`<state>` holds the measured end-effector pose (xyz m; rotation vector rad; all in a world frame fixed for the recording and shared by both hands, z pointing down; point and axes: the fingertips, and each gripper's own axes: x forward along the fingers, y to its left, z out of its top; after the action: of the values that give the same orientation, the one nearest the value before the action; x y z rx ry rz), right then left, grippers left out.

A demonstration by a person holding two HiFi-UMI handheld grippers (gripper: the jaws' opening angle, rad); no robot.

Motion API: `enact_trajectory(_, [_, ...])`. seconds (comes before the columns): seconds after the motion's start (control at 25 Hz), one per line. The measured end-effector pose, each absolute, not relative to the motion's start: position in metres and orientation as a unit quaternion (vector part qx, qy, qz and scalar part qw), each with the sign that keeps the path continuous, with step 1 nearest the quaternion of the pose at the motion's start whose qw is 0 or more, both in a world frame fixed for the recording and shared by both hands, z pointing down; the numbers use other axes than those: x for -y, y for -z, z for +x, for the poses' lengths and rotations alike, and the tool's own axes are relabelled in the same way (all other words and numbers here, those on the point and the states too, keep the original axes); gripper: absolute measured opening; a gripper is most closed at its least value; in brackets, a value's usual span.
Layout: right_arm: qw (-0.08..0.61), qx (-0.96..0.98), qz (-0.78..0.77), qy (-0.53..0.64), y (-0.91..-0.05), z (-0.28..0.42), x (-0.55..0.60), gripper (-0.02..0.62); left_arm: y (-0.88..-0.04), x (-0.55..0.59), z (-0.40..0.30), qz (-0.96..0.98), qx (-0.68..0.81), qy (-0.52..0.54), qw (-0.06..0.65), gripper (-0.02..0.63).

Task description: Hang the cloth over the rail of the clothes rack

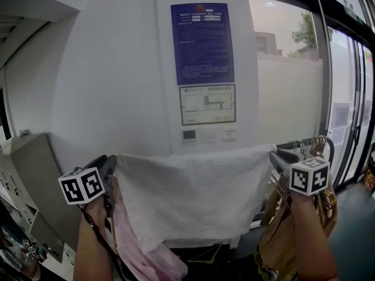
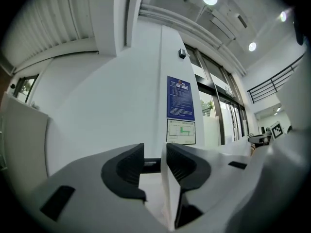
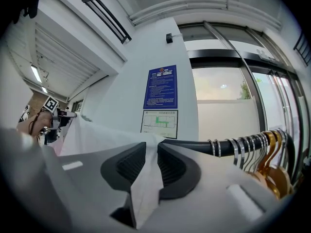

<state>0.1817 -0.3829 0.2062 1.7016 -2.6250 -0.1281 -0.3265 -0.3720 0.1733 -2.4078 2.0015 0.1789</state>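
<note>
A white cloth (image 1: 193,198) hangs spread out over the dark rail (image 1: 296,144) of the clothes rack, its top edge stretched between my two grippers. At the cloth's upper left corner sits my left gripper (image 1: 111,164). In the left gripper view that gripper (image 2: 154,161) is open: the cloth edge (image 2: 167,193) lies against the right pad and a gap shows beside the left pad. My right gripper (image 1: 280,156) is at the upper right corner. In the right gripper view it (image 3: 151,161) is slightly open, with a fold of cloth (image 3: 146,188) loose between the pads and the rail (image 3: 194,145) just behind.
Several metal and wooden hangers (image 1: 310,144) crowd the rail right of the cloth. A pink garment (image 1: 132,239) hangs below my left gripper. Behind the rack stands a white pillar with a blue notice (image 1: 202,43). A grey cabinet (image 1: 29,168) is at the left, glass doors at the right.
</note>
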Motion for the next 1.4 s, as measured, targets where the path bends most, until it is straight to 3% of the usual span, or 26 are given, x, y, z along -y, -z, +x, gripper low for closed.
enact_trajectory(0.16, [0.0,0.833,0.551,0.048,-0.204,0.179,0.382,0.078,-0.178,0.371,-0.326,-0.767,-0.639,-0.053,0.015,0.153])
enact_trajectory(0.28, [-0.002,0.824,0.564,0.058,-0.201,0.187,0.383,0.006,-0.182,0.371,-0.32,-0.769,-0.638,-0.049,0.017,0.155])
enact_trajectory(0.52, [0.0,0.808,0.586,0.065,-0.191,0.209,0.385,0.005,-0.185,0.369,-0.314,-0.77,-0.637,-0.044,0.012,0.155])
enact_trajectory(0.8, [0.012,0.804,0.591,0.068,-0.193,0.221,0.388,0.006,-0.192,0.369,-0.319,-0.773,-0.631,-0.063,-0.01,0.199])
enact_trajectory(0.96, [0.018,0.809,0.584,0.062,-0.2,0.216,0.386,0.012,-0.197,0.366,-0.312,-0.77,-0.636,-0.045,0.003,0.199])
enact_trajectory(1.12, [0.026,0.814,0.577,0.06,-0.207,0.206,0.382,0.073,-0.191,0.357,-0.296,-0.765,-0.642,-0.041,0.032,0.199])
enact_trajectory(1.4, [0.026,0.811,0.582,0.054,-0.228,0.204,0.374,0.077,-0.221,0.346,-0.258,-0.78,-0.624,-0.033,0.03,0.199])
